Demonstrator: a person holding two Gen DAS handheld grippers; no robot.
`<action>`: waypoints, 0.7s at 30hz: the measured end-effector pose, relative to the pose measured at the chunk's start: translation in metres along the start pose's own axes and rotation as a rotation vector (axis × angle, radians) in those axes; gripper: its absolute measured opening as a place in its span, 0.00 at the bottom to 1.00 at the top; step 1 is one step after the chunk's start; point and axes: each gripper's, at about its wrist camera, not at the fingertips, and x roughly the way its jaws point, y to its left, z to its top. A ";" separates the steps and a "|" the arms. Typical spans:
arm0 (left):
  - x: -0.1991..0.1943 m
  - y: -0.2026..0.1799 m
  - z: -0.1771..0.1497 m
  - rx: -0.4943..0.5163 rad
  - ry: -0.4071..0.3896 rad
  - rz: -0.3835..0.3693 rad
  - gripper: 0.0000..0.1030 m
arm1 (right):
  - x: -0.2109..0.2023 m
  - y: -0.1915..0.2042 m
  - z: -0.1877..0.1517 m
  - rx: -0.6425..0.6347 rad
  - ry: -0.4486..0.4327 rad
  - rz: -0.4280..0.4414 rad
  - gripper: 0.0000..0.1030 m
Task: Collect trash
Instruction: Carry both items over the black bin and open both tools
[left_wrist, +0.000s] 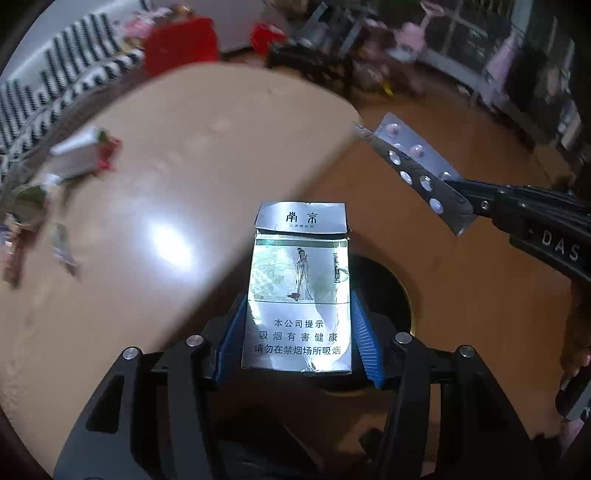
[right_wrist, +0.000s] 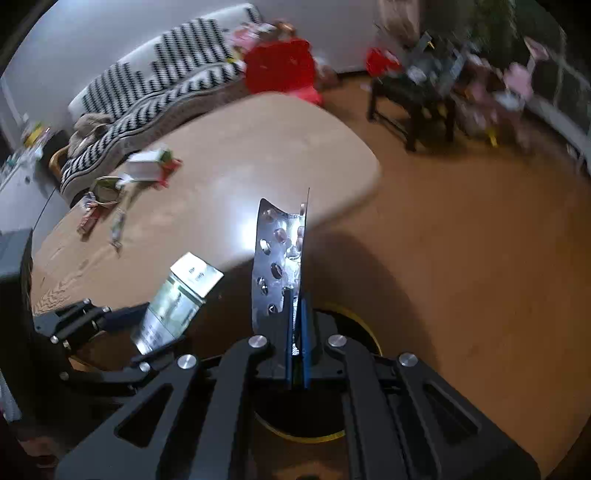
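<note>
Below, at the lower centre of both wrist views, a dark round bin with a yellowish rim is seen on the floor beside the beige table, where more wrappers lie at the far left. The cigarette pack is clamped by its long sides in the left gripper, long axis pointing up the frame, directly over the bin mouth. The blister sheet is pinched edge-on in the closed right gripper, likewise above the bin, so both pieces are judged ready for release.
</note>
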 end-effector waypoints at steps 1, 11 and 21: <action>0.012 -0.009 -0.006 0.007 0.026 -0.009 0.52 | 0.007 -0.012 -0.012 0.030 0.023 0.006 0.05; 0.092 -0.033 -0.036 0.036 0.205 -0.034 0.52 | 0.087 -0.064 -0.093 0.190 0.241 0.010 0.05; 0.102 -0.024 -0.035 0.011 0.216 -0.053 0.61 | 0.091 -0.066 -0.090 0.216 0.265 0.057 0.05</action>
